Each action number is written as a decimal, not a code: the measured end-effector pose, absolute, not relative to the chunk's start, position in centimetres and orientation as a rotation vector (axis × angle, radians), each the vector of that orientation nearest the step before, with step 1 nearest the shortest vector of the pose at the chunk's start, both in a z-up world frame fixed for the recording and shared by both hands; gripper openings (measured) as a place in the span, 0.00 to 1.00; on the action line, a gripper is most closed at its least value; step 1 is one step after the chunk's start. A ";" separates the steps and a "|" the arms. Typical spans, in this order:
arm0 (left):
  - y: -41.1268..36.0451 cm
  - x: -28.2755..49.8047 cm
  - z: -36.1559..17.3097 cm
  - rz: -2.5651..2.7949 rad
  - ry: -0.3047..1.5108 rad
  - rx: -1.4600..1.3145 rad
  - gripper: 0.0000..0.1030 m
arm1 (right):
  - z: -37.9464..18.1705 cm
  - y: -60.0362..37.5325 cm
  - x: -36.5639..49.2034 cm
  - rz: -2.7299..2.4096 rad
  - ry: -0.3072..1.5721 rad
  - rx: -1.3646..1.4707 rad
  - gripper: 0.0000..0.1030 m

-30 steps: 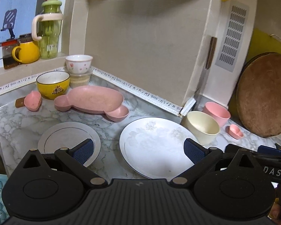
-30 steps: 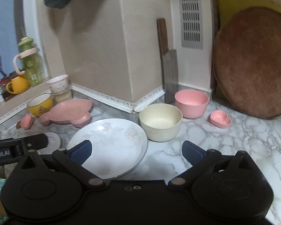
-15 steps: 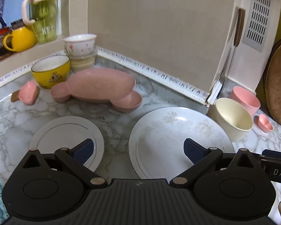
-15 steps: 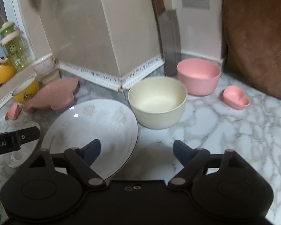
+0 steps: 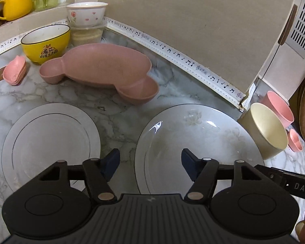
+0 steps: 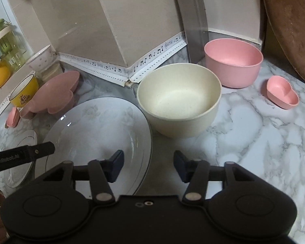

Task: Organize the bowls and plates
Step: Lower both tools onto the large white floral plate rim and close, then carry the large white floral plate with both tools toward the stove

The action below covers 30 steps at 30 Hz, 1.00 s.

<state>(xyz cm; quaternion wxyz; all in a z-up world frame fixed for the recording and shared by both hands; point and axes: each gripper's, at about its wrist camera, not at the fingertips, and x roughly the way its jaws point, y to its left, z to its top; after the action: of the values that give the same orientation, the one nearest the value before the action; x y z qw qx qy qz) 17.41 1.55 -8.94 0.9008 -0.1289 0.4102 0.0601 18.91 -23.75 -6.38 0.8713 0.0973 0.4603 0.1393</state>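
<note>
So both grippers are pointed down at the marble counter [image 6: 264,134] right now. The left gripper [image 5: 150,164] has its jaws closing, but they're not on anything yet: the left rim of the big white plate [image 5: 197,142] sits between the blue fingers [image 5: 111,162], with the left finger over bare counter and the right finger over the plate's inside. I can't tell if either pad is actually touching the rim. Just off the left finger is the small white plate [image 5: 48,140], flat on the counter and apart from the big one.

The right gripper [image 6: 148,165] is doing the mirror thing, jaws closing with the big plate's right rim between them, left finger over the plate and right finger over marble. Nothing is pinched there either as far as I can see.

Straight ahead of the right gripper's fingers is the cream bowl [image 6: 179,101], upright, right up against the far edge of the big plate. Past it and to the right is the pink bowl [image 6: 233,65], and further right a little pink heart dish [image 6: 282,93].

Ahead of the left gripper's fingers there's the long pink tray [image 5: 99,71], with the yellow bowl [image 5: 45,42] just beyond its left end, a floral bowl [image 5: 86,13] stacked on a clear container [image 5: 87,35], and another pink heart dish [image 5: 15,73] way off to the left
</note>
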 end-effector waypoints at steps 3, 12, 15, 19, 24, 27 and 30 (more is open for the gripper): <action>1.6 17.6 -9.3 0.120 0.853 -0.266 0.59 | -6.6 -23.6 19.3 0.302 0.976 0.209 0.45; 2.3 19.0 -10.4 0.121 0.897 -0.281 0.31 | -7.2 -23.7 20.5 0.310 1.005 0.243 0.21; 2.8 19.3 -10.7 0.124 0.915 -0.299 0.22 | -7.4 -23.8 20.6 0.316 1.016 0.261 0.18; 3.3 19.4 -10.9 0.114 0.931 -0.329 0.18 | -7.4 -23.7 20.6 0.319 1.021 0.265 0.15; 3.5 19.5 -11.0 0.100 0.937 -0.347 0.17 | -7.5 -24.0 20.7 0.311 1.024 0.275 0.10; 3.6 19.5 -10.9 0.094 0.939 -0.351 0.16 | -7.5 -24.0 20.7 0.310 1.022 0.277 0.10; 3.7 19.4 -10.8 0.089 0.938 -0.349 0.15 | -7.5 -24.1 20.6 0.307 1.024 0.289 0.09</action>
<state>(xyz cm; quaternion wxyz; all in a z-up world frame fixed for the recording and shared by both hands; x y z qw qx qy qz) 19.37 3.67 -10.76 0.8763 -0.1675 0.4496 0.0426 20.64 -24.11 -7.46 0.8505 0.1373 0.4864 0.1457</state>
